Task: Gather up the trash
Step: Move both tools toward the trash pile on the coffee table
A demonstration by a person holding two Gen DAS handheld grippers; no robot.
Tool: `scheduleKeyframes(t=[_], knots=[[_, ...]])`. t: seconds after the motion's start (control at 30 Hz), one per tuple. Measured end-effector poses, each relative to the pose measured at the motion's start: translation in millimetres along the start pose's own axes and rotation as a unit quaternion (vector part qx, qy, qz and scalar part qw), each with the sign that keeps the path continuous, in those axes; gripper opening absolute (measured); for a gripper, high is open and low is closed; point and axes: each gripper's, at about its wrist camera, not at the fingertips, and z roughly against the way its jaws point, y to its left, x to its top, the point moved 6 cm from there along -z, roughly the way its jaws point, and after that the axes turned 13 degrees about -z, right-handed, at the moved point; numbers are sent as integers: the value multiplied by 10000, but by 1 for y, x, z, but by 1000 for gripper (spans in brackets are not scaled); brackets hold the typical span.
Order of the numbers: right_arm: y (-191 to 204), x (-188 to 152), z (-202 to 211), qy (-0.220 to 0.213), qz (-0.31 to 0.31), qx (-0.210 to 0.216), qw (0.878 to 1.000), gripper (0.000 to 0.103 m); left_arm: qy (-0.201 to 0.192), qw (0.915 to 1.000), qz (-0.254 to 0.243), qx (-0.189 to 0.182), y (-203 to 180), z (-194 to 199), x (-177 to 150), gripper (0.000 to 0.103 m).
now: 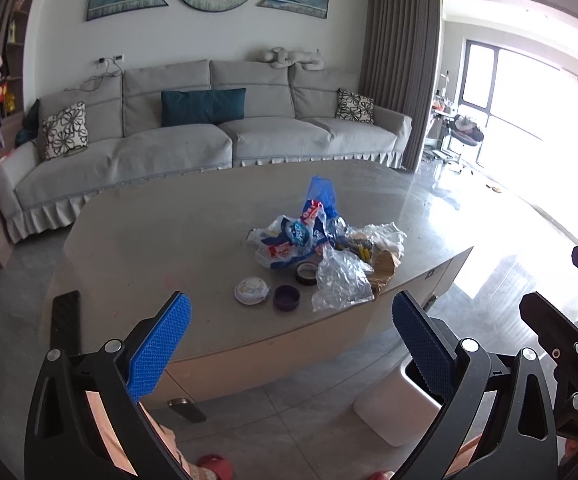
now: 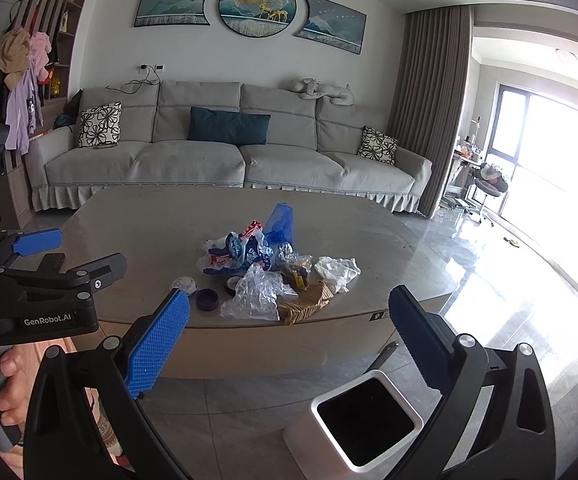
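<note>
A pile of trash [image 1: 321, 248] lies on the grey coffee table [image 1: 161, 240]: blue and white wrappers, a clear plastic bag [image 1: 339, 280], a brown paper piece, a tape roll, a purple cap [image 1: 286, 298] and a round white lid [image 1: 252, 290]. The pile also shows in the right wrist view [image 2: 273, 268]. A white bin [image 2: 363, 420] with a dark opening stands on the floor in front of the table. My left gripper [image 1: 289, 344] is open and empty, short of the table. My right gripper [image 2: 289, 344] is open and empty above the bin.
A grey sofa [image 2: 225, 160] with cushions stands behind the table. A black remote [image 1: 65, 320] lies at the table's left end. Curtains and a bright window are at the right. The left gripper's body [image 2: 37, 300] shows at the left of the right wrist view.
</note>
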Motion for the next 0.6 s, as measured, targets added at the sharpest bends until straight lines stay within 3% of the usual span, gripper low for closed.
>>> scheduleKeyframes(t=[0.6], knots=[[25,-7,-99,447,-214,155,9986,99,171,9992,72,357,40,-84,-12,100]])
